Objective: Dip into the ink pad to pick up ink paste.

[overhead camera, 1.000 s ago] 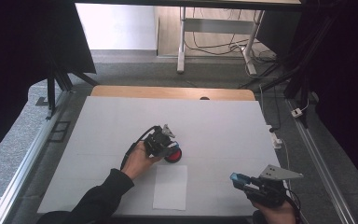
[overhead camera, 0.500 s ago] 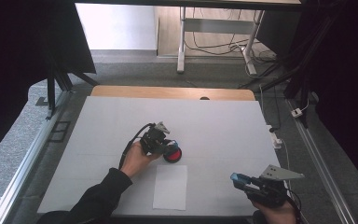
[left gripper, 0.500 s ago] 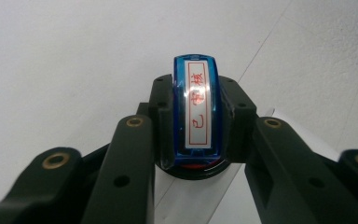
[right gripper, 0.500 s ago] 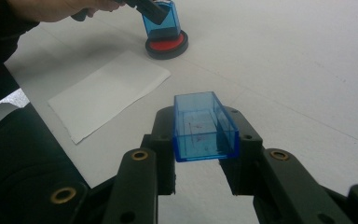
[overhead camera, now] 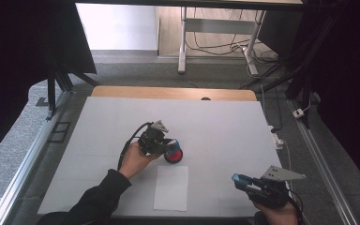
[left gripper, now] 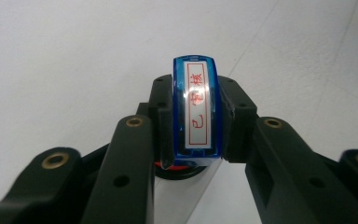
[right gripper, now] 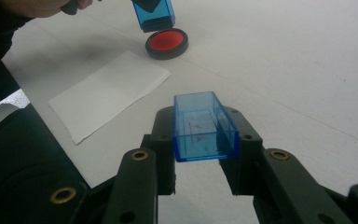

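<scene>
I've got the white surface (overhead camera: 225,126) in front of me, biggest thing in frame. On it, at about 6 o'clock from centre, lies the paper sheet (overhead camera: 171,187), blank as far as I can see, no print on it yet. Just up from its top edge, approx 12 o'clock of the sheet, sits the red ink pad (overhead camera: 174,156), open, lid off.

My left gripper (overhead camera: 168,146) is clamped on the blue stamp (left gripper: 196,112), red characters on its white label facing the cam, and the stamp hangs right over the ink pad; can't tell if the face is touching the ink or just above it.

My right gripper (overhead camera: 238,179), down at 4 o'clock near the surface edge, is clenched on the clear blue stamp cap (right gripper: 204,127), well apart from the rest.

Progress, my read: cap is off and parked in the right gripper, stamp is at the inking step. Left to do: press onto the sheet, which is just beside the pad at its 6 o'clock, then prob re-cap. Roughly halfway.
</scene>
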{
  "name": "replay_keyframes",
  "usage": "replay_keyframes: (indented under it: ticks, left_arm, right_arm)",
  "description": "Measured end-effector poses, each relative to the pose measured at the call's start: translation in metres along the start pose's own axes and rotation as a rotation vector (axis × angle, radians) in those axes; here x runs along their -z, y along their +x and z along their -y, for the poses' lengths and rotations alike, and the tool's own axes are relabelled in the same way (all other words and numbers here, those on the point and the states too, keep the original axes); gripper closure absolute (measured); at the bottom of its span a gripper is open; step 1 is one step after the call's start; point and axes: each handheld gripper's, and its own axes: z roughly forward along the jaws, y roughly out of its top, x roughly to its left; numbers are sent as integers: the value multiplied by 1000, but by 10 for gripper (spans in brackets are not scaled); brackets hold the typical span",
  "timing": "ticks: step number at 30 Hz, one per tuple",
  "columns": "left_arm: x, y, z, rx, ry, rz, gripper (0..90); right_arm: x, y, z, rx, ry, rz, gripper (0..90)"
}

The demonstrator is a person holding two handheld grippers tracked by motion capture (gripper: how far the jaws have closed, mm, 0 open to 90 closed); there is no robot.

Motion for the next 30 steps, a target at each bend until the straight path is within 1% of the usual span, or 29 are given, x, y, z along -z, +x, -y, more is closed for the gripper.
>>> replay_keyframes:
  ticks: [5,7,9,11,18,22,27,30]
  left_arm:
    - [7,-3,-2,-16,-14,13,693]
    - [10,-4,-2,-15,-23,26,693]
    - [14,-6,-2,-26,-32,36,693]
    - [17,-8,-2,-37,-37,36,693]
    - [27,-14,-1,-52,-47,43,693]
    - [33,-19,1,-56,-55,43,693]
    - [41,-24,4,-54,-68,62,692]
    - [45,-27,5,-60,-73,71,692]
  right_arm:
    - [0,0,0,-2,0,3,685]
    - [0,0,0,-1,1,0,686]
    - [0,0,0,0,2,0,685]
    - [0,0,0,0,3,0,686]
    - [0,-1,0,-5,4,-1,685]
    - [0,0,0,-4,2,3,686]
    - [0,0,0,-3,1,1,686]
    - [0,0,0,-2,1,-2,686]
